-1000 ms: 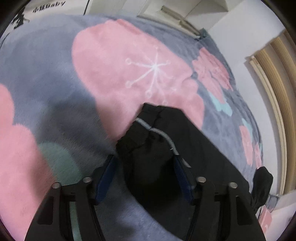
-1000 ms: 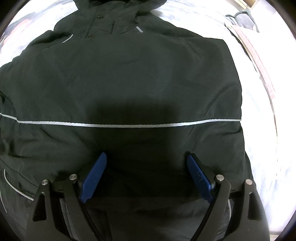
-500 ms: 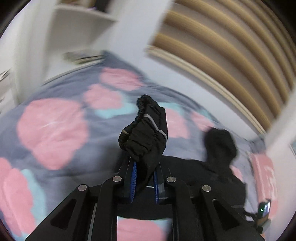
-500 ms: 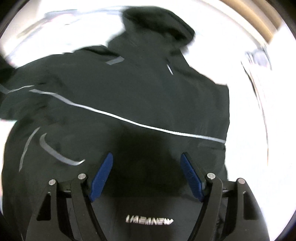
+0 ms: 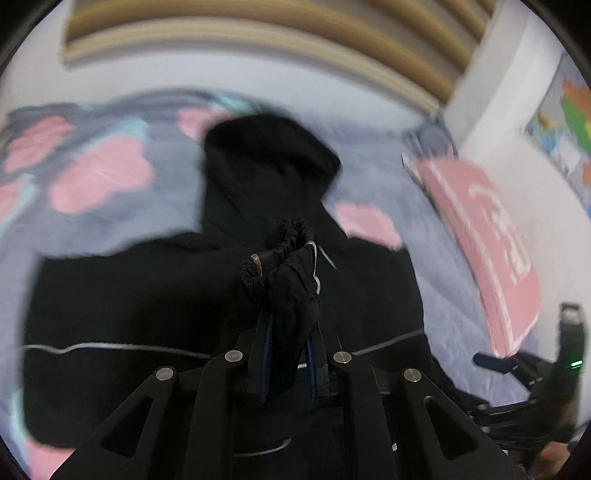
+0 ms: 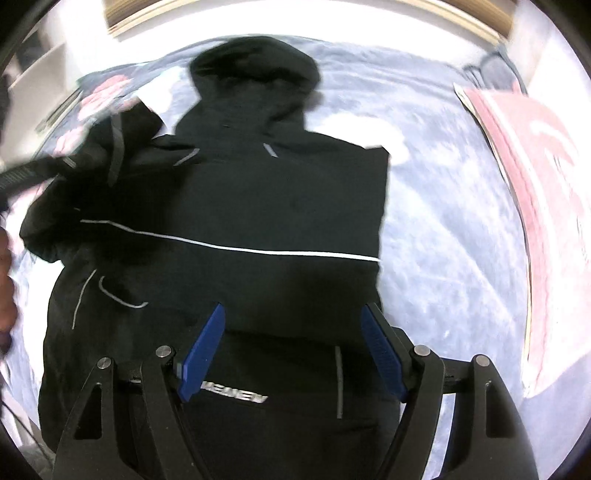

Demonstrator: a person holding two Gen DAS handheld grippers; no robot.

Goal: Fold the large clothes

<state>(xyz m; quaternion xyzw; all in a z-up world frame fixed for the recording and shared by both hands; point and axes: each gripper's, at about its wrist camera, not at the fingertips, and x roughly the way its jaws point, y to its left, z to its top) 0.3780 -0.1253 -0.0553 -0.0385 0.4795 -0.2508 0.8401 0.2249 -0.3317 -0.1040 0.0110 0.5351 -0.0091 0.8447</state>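
A large black hooded jacket [image 6: 280, 206] with a thin white stripe lies flat on the bed, hood [image 6: 255, 70] at the far end. It also shows in the left wrist view [image 5: 122, 295]. My left gripper [image 5: 290, 332] is shut on the jacket's sleeve cuff [image 5: 284, 266] and holds it bunched above the jacket's body. In the right wrist view the lifted sleeve [image 6: 96, 147] crosses the left side. My right gripper [image 6: 291, 347] is open and empty, hovering over the jacket's lower part.
The bed has a grey blanket with pink flowers [image 5: 99, 177]. A pink pillow [image 5: 491, 251] lies along the right side; it also shows in the right wrist view [image 6: 543, 206]. A slatted headboard [image 5: 258, 33] and wall stand behind. The right gripper [image 5: 532, 373] shows at the lower right.
My left gripper shut on the sleeve cuff, lifted it off the blanket and swung it over the jacket's body. My right gripper drew back toward the hem, still open.
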